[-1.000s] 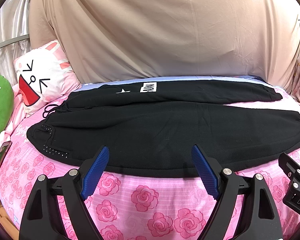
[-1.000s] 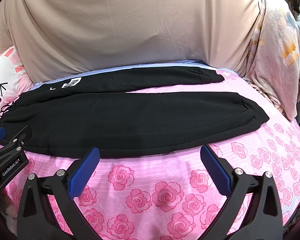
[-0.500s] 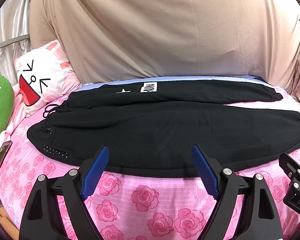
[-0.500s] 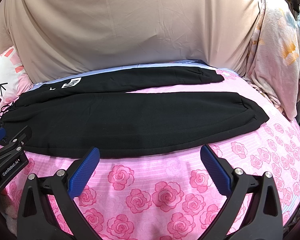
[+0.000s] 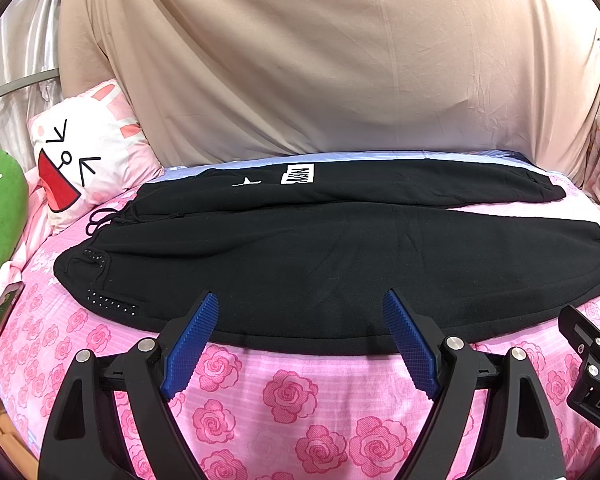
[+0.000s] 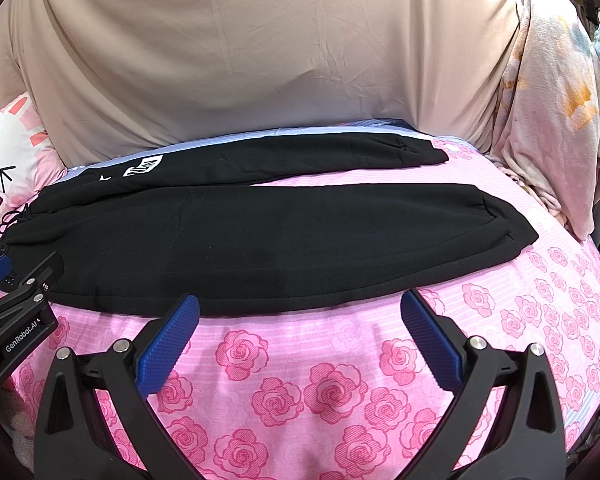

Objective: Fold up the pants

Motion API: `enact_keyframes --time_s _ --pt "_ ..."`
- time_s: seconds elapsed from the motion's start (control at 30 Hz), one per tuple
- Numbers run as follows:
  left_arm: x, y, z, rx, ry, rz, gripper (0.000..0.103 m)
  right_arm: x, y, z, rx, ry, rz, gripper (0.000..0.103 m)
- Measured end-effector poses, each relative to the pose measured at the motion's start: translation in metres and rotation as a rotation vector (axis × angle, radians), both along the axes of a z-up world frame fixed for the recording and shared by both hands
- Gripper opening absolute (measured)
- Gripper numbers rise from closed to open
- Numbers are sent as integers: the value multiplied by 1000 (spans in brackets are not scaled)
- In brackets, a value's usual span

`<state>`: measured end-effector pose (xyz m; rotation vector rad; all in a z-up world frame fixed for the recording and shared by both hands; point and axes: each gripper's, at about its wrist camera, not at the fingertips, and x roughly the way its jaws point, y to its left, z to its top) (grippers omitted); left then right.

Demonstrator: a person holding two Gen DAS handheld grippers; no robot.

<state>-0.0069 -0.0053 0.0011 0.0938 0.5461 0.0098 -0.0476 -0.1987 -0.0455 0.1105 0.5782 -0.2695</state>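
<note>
Fingers (image 5: 196, 336) spread apart above unfolded pants (image 5: 300, 264).

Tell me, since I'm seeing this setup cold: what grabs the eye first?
The black pants laid flat across the rose-print pink bedspread, legs running right. Nearest the camera, the open left claw and open right claw hover empty by the near edge. A cartoon bunny pillow sits far left.

Rose-print bed (image 5: 292, 396), beige drape (image 5: 320, 60) behind
</note>
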Motion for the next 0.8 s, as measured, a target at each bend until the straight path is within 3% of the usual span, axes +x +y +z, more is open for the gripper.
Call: enact_keyframes --time_s 0.13,0.23,0.37,0.47,0.57,0.63,0.8 --pt "0 0 0 0 0 0 82 0 0 0 0 0 0 98" --pt "-1 3 1 -7 -2 0 88 1 -1 0 9 5 5 98" --pt "-10 21 11 -111 34 -118 88 6 -9 0 69 48 69 98" --pt "-15 51 35 -128 18 -139 88 13 -24 9 -28 77 50 98" --pt "6 92 66 -124 15 -98 88 27 -47 25 -95 80 16 98" --pt "39 128 84 -163 51 -46 88 47 -73 39 -122 72 -25 98" --pt "137 221 100 -208 136 170 88 110 -129 55 -147 104 -94 98"
